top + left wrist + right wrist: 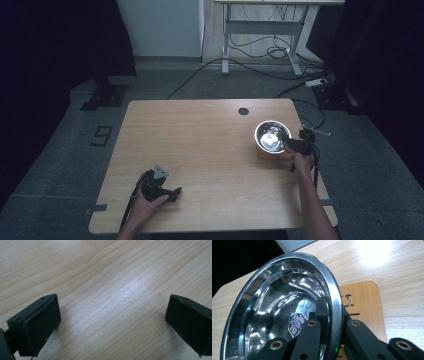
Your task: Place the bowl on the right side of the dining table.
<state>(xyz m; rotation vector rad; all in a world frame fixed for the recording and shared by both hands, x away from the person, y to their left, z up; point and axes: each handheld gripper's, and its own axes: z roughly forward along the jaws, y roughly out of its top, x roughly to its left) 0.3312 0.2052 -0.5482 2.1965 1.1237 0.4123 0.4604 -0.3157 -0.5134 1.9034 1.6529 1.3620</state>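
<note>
Steel bowl [272,136] gripped by its rim at the table's right edge.

Right gripper [295,146] clamps the rim, one jaw inside, one outside; the bowl holds nothing but a sticker and hangs tilted over a small wooden board [364,305]. Left gripper [167,192] rests wide open on the bare table [200,150], well apart.

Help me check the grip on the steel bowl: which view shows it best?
The right gripper view: the steel bowl is close, its rim pinched between the right gripper jaws. The high view shows the bowl small and distant; the left gripper view shows bare table.
</note>
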